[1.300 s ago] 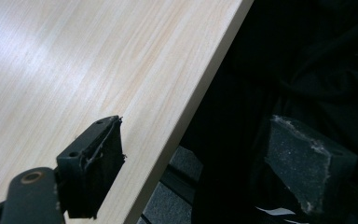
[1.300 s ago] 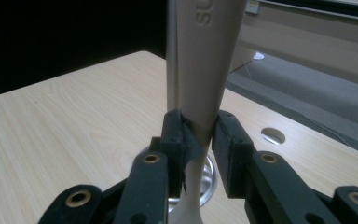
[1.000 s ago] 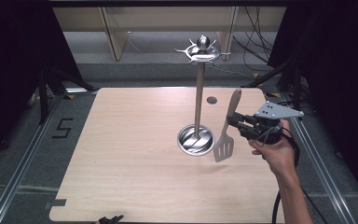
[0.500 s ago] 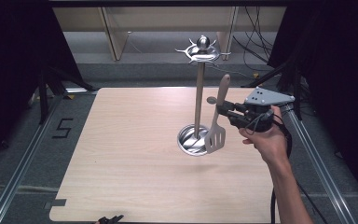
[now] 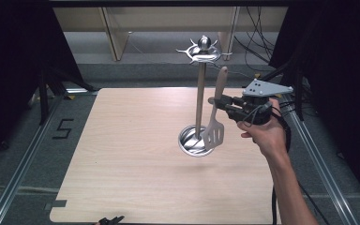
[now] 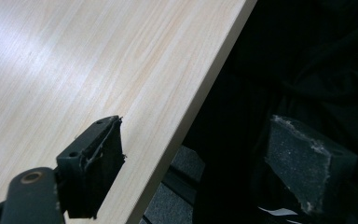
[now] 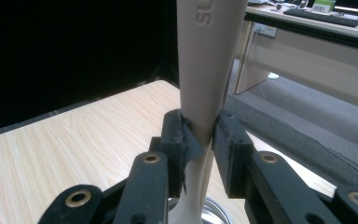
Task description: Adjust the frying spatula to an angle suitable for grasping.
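Note:
A slotted spatula (image 5: 214,134) with a pale beige handle hangs upright, head down, just right of the metal utensil stand (image 5: 198,98). My right gripper (image 5: 221,105) is shut on the handle's middle; the person's hand holds it from the right. In the right gripper view both pads squeeze the spatula handle (image 7: 206,65) at my right gripper (image 7: 200,140). The spatula head hovers over the right rim of the stand's round base (image 5: 190,143). The hook crown (image 5: 204,50) sits above the handle's tip. My left gripper (image 6: 200,163) stands open at the table's near edge, with nothing between its pads.
The light wooden table (image 5: 122,154) lies under everything, its edge (image 6: 177,121) running past the left gripper. Metal rails (image 5: 23,159) flank the table. Dark curtains stand at both sides, and cables and wooden legs lie behind the stand.
My right gripper has carried the spatula up and to the left, from beside the stand's base to close against the pole. The stand has not moved.

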`<state>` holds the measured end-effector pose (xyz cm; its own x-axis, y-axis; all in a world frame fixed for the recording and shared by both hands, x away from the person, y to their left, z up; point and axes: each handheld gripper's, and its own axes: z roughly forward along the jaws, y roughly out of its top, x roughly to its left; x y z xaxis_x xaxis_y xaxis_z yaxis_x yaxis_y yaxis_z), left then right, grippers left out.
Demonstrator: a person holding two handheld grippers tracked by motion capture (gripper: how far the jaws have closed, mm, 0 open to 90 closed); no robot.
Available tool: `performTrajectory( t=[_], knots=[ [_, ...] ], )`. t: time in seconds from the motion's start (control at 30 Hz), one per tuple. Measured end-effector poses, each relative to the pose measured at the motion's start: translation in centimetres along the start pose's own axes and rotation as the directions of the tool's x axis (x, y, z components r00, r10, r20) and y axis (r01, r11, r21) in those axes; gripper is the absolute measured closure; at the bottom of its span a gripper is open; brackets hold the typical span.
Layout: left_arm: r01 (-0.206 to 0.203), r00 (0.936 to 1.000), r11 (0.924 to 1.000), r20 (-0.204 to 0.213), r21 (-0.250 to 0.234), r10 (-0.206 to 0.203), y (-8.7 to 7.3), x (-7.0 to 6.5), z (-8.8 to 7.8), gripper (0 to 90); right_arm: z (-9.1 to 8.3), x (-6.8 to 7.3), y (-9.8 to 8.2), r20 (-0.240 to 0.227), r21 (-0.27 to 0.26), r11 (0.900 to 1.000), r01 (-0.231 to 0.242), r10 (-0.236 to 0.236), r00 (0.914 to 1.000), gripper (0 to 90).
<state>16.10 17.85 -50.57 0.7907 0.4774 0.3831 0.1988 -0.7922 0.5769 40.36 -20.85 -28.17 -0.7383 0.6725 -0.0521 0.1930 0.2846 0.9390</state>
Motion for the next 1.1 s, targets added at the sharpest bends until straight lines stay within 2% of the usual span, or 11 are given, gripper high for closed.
performTrajectory(
  t=[0.27, 0.33, 0.37, 0.4, 0.47, 0.53, 0.57, 0.6, 0.7, 0.9, 1.1],
  knots=[
    [-0.002, 0.9999, 1.0, -0.012, -0.003, 0.002, 0.0, -0.1, 0.1, 17.9, 0.5, 0.1, 0.7, -0.01, 0.007, 1.0, 0.001, -0.001, 1.0, 75.4],
    [-0.001, 0.9997, 1.0, 0.025, -0.004, 0.001, 0.0, 0.1, -0.2, 17.9, 0.9, 0.0, 0.9, -0.022, 0.002, 1.0, -0.004, 0.004, 0.9997, 75.4],
    [-0.001, 0.9997, 1.0, 0.024, -0.002, 0.001, 0.0, 0.0, -0.2, 17.9, 0.9, -0.1, 1.0, -0.017, 0.009, 1.0, 0.001, 0.0, 0.9999, 75.4],
    [-0.002, 0.9999, 1.0, -0.012, -0.003, 0.002, 0.0, -0.1, 0.0, 17.9, 1.0, -0.1, 1.1, -0.009, 0.013, 1.0, 0.001, -0.001, 1.0, 75.4],
    [-0.002, 0.9999, 1.0, 0.01, -0.002, 0.002, 0.0, 0.0, -0.1, 17.9, 1.1, -0.3, 1.2, -0.012, 0.017, 1.0, 0.002, -0.002, 0.9999, 75.4],
    [-0.002, 0.9999, 1.0, -0.01, -0.003, 0.002, 0.0, -0.1, 0.0, 17.9, 1.2, -0.4, 1.2, -0.013, 0.015, 1.0, -0.001, 0.001, 0.9999, 75.4],
    [-0.003, 1.0, 1.0, -0.009, -0.003, 0.003, 0.0, -0.1, 0.0, 17.9, 1.3, -0.4, 1.2, -0.012, 0.016, 1.0, 0.004, -0.004, 0.9999, 75.4],
    [-0.003, 1.0, 1.0, 0.006, 0.0, 0.003, 0.0, 0.0, 0.0, 17.9, 1.4, -0.3, 1.1, -0.021, 0.021, 1.0, -0.018, 0.018, 0.9996, 75.4],
    [-0.003, 1.0, 1.0, -0.007, 0.0, 0.003, 0.0, -0.1, 0.0, 17.9, 1.5, -0.5, 1.1, -0.022, 0.02, 1.0, 0.0, 0.0, 0.9998, 75.4],
    [-0.004, 1.0, 1.0, 0.009, 0.003, 0.004, 0.0, 0.0, 0.0, 17.9, 1.9, -0.4, 1.0, -0.028, 0.035, 0.999, -0.029, 0.03, 0.9992, 75.3],
    [-0.004, 0.9999, 1.0, 0.01, 0.002, 0.004, 0.0, 0.0, 0.0, 17.9, 2.3, -0.6, 0.9, -0.043, 0.035, 0.999, -0.031, 0.033, 0.9985, 75.2]
  ],
)
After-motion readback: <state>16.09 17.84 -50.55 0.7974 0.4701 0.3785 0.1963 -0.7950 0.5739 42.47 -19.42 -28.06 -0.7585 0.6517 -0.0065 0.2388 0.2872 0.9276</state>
